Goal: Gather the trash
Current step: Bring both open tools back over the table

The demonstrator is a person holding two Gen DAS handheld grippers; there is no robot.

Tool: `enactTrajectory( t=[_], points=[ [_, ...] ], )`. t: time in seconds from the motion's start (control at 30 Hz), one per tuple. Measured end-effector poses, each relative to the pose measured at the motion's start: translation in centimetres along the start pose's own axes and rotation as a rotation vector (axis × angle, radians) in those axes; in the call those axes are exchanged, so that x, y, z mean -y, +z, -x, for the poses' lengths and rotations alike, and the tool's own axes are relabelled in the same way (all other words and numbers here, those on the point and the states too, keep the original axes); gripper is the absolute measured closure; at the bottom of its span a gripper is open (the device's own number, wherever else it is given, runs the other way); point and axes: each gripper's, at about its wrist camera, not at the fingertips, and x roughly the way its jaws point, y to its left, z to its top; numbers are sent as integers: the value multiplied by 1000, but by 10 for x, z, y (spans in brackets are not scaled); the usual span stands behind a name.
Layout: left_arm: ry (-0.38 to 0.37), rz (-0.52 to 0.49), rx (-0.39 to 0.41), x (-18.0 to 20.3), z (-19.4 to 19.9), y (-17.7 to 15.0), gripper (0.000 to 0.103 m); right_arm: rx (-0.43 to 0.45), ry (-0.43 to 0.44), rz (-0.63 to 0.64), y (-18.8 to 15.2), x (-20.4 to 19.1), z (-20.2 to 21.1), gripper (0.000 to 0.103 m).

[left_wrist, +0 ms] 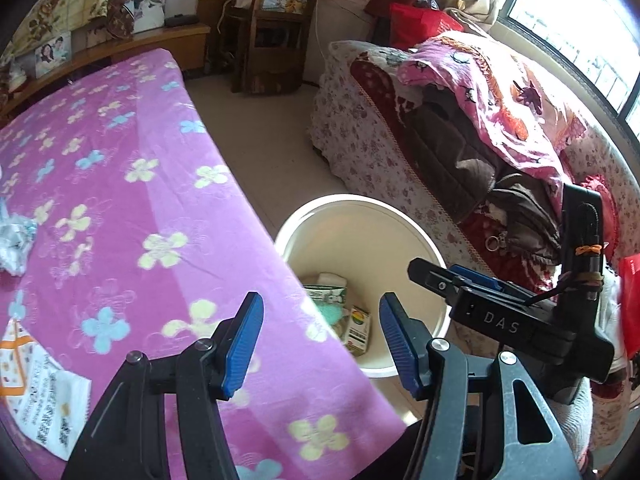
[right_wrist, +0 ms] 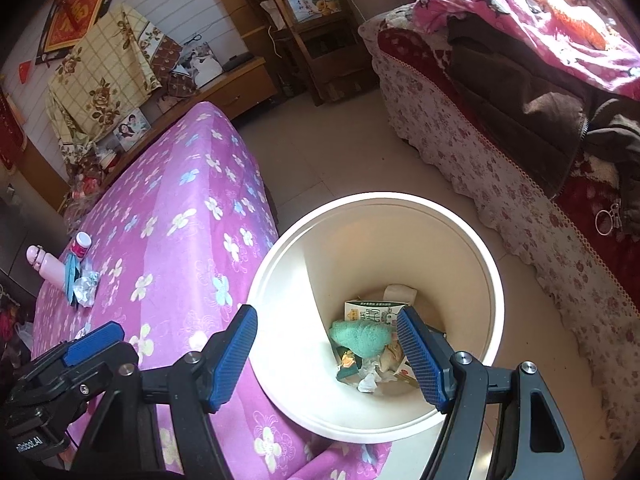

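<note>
My right gripper (right_wrist: pixel 328 356) hangs open over the cream round bin (right_wrist: pixel 494 280), nothing between its blue pads. Inside the bin lie a green sponge (right_wrist: pixel 360 338), a printed carton (right_wrist: pixel 372 312) and crumpled paper (right_wrist: pixel 370 380). My left gripper (left_wrist: pixel 320 344) is open and empty above the edge of the pink flowered table (left_wrist: pixel 140 140), just left of the bin (left_wrist: pixel 360 204). On the table rest a crumpled silver wrapper (left_wrist: pixel 16 240) and a printed paper packet (left_wrist: pixel 36 392). In the right wrist view the same wrapper (right_wrist: pixel 86 284) lies at the table's left side.
A pink bottle (right_wrist: pixel 46 264), a small pink-capped jar (right_wrist: pixel 81 244) and a blue strip (right_wrist: pixel 71 276) sit beside the wrapper. A sofa (right_wrist: pixel 480 168) piled with clothes and a pink blanket stands right of the bin. A wooden shelf (left_wrist: pixel 276 28) stands at the back, bare floor before it.
</note>
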Motion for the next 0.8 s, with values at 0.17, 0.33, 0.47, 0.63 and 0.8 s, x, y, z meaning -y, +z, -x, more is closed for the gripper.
enactTrajectory(
  t=[0.17, 0.33, 0.47, 0.63, 0.8],
  points=[
    [38, 24, 21, -17, 13, -2, 42, -2, 4, 24, -3, -16, 1, 27],
    [75, 45, 42, -33, 27, -4, 42, 0, 8, 64, -6, -37, 3, 27],
    [94, 72, 55, -52, 43, -11, 42, -5, 31, 99, -10, -59, 4, 27],
    [119, 120, 53, -82, 61, -23, 42, -21, 74, 146, -17, -92, -1, 27],
    [168, 166, 46, -117, 76, -34, 42, -39, 111, 206, -22, -129, -7, 27]
  ],
)
